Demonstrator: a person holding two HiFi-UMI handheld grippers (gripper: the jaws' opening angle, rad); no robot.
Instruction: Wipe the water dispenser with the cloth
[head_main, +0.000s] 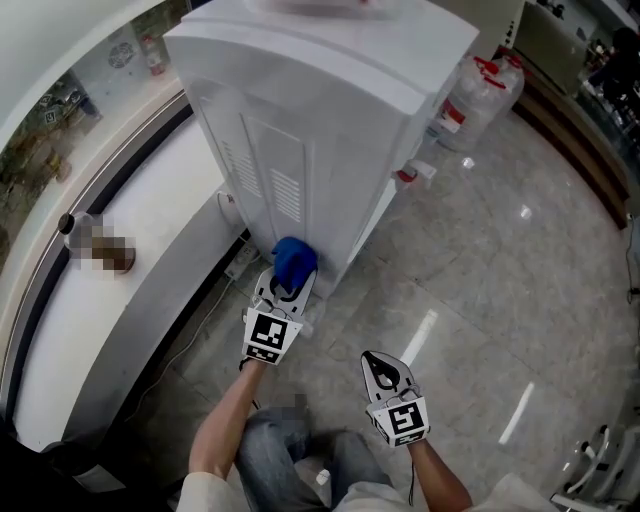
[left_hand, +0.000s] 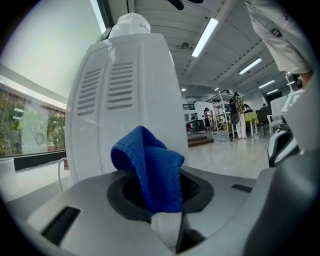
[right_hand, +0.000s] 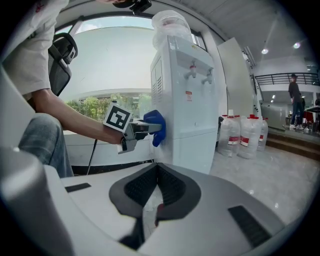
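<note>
Blue cloth (head_main: 294, 262) (left_hand: 150, 165) (right_hand: 155, 125): bunched into a fold and nipped at its lower end by the left gripper; its free end is up against the water dispenser, low on the vented side panel near the rear corner.
Water dispenser (head_main: 320, 110) (left_hand: 130, 100) (right_hand: 185, 100): white, upright on the floor (head_main: 480, 300), with a bottle (right_hand: 170, 22) on top and two taps (right_hand: 200, 75) on its front.
Left gripper (head_main: 288, 288) (left_hand: 167, 220) (right_hand: 145, 129): at the dispenser's side panel, fingers closed tight on the cloth.
Right gripper (head_main: 385, 375) (right_hand: 152, 200): held back from the dispenser, well apart from it, over the floor; fingers brought together with nothing between them.
Water jugs (head_main: 480, 95) (right_hand: 247, 135): clear with red caps, standing in a group on the floor beyond the dispenser's front.
</note>
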